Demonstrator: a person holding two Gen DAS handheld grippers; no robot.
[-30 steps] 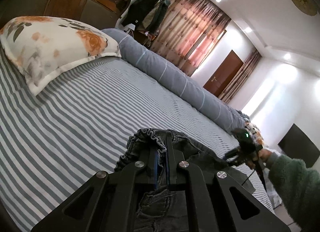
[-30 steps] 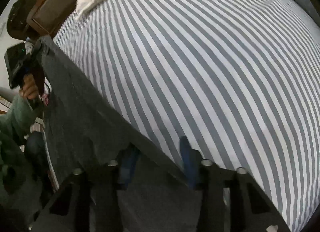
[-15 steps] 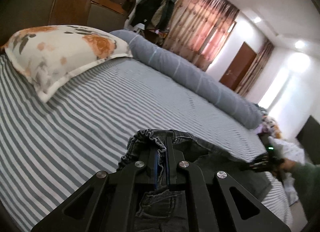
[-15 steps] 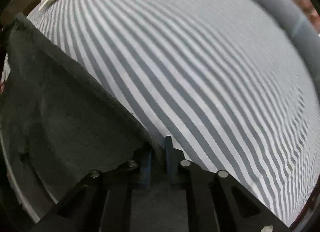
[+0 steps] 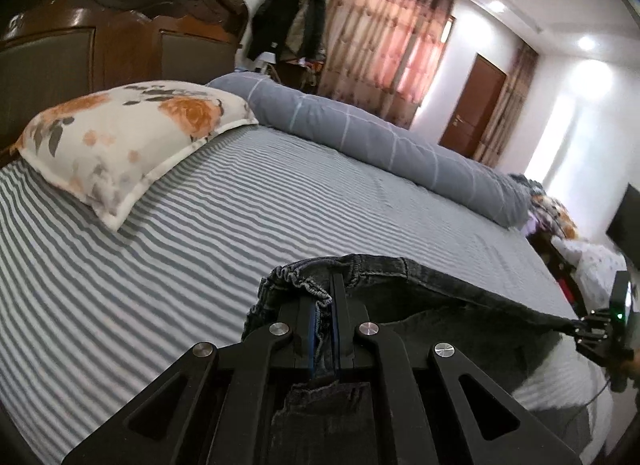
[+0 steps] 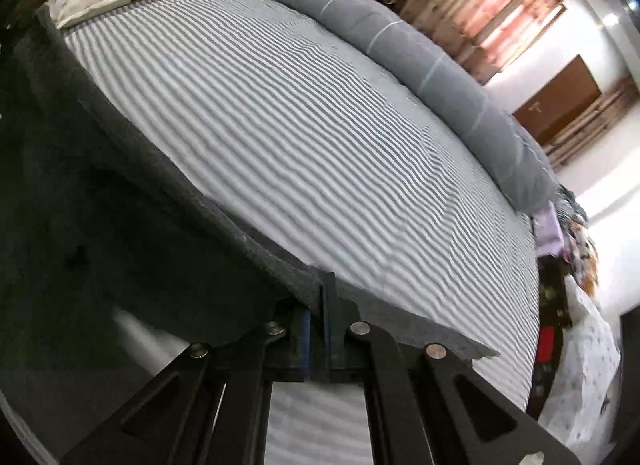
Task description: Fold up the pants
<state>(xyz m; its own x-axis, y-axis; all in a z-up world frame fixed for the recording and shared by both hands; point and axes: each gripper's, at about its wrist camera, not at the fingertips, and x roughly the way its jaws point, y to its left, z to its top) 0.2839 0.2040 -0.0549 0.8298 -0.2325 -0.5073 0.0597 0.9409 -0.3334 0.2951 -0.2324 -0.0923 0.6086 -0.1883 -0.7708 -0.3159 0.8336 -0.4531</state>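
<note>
- The pants (image 5: pixel 400 281) hang stretched just above the bed (image 5: pixel 200 245); only the left view shows the elastic waistband, clamped in the left gripper (image 5: pixel 324 305).
- The right view alone shows the leg's hem edge, pinched in the right gripper (image 6: pixel 318 305), whose jaws have just closed on it.
- Beyond the pants lie a floral pillow (image 5: pixel 128 141) and a grey bolster (image 5: pixel 380 137).
- Striped sheet; headboard (image 5: pixel 120 37), curtains (image 5: pixel 384 33), door (image 5: pixel 476 105) behind.
</note>
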